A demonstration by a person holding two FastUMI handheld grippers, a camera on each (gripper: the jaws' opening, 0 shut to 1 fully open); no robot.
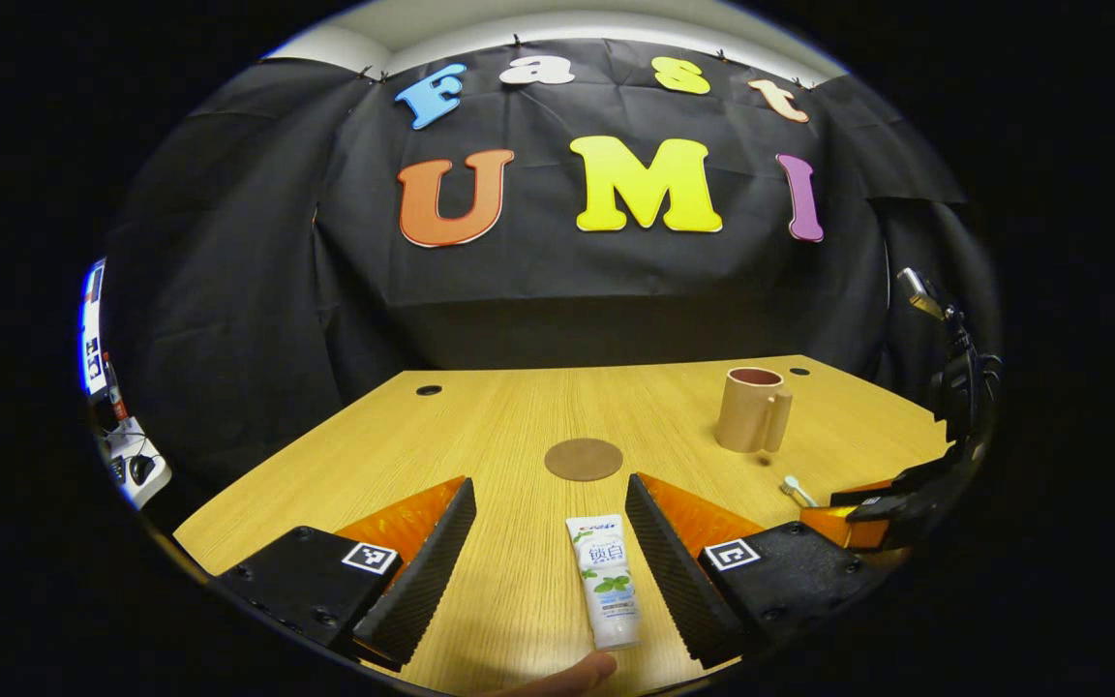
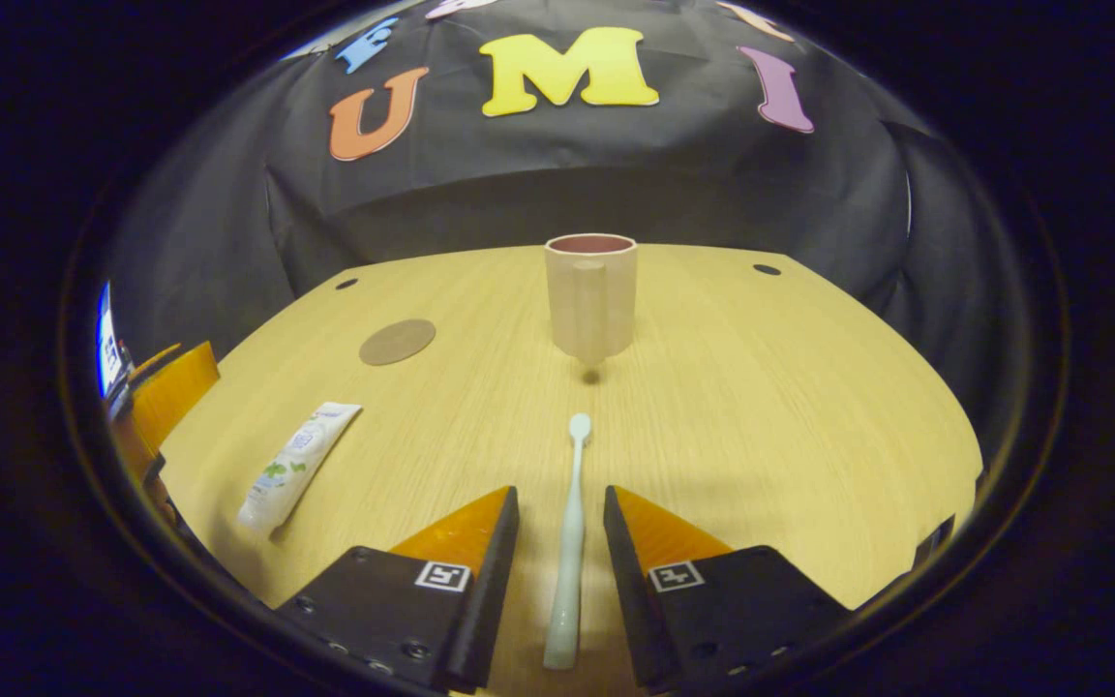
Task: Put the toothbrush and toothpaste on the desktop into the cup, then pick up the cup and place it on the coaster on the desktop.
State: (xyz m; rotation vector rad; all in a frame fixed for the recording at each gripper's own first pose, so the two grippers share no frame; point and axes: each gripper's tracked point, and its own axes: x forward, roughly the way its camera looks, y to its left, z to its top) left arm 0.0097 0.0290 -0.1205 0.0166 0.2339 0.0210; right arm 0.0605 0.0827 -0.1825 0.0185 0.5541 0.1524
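The white toothpaste tube lies flat on the wooden desk, between the spread fingers of my left gripper and nearer its right finger; neither finger touches it. A pale toothbrush lies lengthwise between the fingers of my right gripper, head pointing at the cup, with a small gap on each side. The beige cup stands upright farther back, handle toward the right gripper. The round brown coaster lies flat to its left. In the left gripper view the cup stands right of the coaster.
A fingertip shows at the bottom edge, just below the tube's end. The right gripper sits low at the desk's right side, over the toothbrush head. Cable holes dot the back of the desk.
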